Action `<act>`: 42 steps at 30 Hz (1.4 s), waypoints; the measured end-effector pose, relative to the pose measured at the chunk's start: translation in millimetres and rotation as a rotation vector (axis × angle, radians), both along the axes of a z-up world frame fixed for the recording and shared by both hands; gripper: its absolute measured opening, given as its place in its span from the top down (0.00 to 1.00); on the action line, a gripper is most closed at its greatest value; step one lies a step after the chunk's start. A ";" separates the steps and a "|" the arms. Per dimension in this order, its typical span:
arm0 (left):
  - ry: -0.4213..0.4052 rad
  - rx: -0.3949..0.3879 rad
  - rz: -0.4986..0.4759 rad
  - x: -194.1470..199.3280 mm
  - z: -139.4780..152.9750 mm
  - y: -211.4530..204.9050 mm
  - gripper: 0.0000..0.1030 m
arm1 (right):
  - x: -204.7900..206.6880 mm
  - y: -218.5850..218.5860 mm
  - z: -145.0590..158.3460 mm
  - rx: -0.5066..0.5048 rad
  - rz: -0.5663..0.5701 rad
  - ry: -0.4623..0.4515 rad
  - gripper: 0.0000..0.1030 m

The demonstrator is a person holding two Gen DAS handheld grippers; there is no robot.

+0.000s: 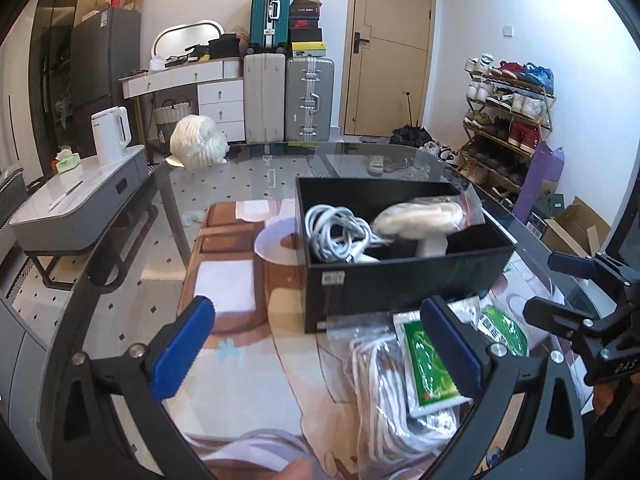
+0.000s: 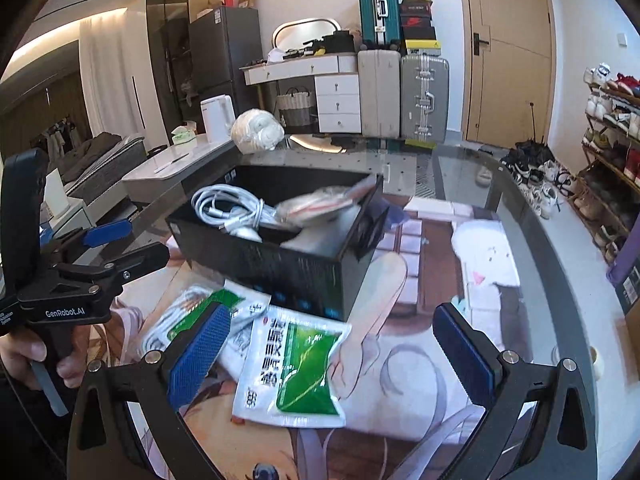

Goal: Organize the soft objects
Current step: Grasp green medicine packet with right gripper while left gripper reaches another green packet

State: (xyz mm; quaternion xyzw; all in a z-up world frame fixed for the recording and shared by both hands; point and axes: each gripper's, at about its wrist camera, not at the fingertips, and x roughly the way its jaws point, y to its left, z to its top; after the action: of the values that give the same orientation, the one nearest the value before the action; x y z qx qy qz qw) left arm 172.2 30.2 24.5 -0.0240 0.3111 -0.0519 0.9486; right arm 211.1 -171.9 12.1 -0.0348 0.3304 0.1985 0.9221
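Observation:
A black box [image 1: 400, 280] [image 2: 280, 272] stands on the glass table. It holds a coiled white cable [image 1: 336, 232] [image 2: 232, 204] and a blurred, bagged cream bundle [image 1: 424, 212] [image 2: 320, 204]. In front of the box lie a green-and-white packet [image 1: 428, 364] [image 2: 296, 368] and a bagged white rope [image 1: 396, 400] [image 2: 168, 328]. My left gripper [image 1: 318, 346] [image 2: 120, 246] is open and empty, left of the packet. My right gripper [image 2: 332, 356] [image 1: 560, 288] is open, and the packet lies between its fingers below them.
A white yarn ball [image 1: 198, 142] [image 2: 256, 130] sits at the table's far edge. A cartoon-print mat [image 1: 248, 360] covers the glass. A grey side cabinet with a kettle [image 1: 112, 134] stands left, suitcases [image 1: 308, 100] and a door behind, a shoe rack [image 1: 508, 120] right.

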 end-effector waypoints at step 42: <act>0.085 0.019 -0.182 -1.1 -14.5 -35.9 0.00 | 27.9 -3.6 -44.5 0.085 0.033 0.227 0.28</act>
State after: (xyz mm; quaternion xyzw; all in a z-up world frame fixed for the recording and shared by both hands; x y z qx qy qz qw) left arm 171.1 -5.7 10.0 0.0114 0.3523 -0.1337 0.9262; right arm 239.1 -175.5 -32.4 0.0215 0.4232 0.2304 0.8760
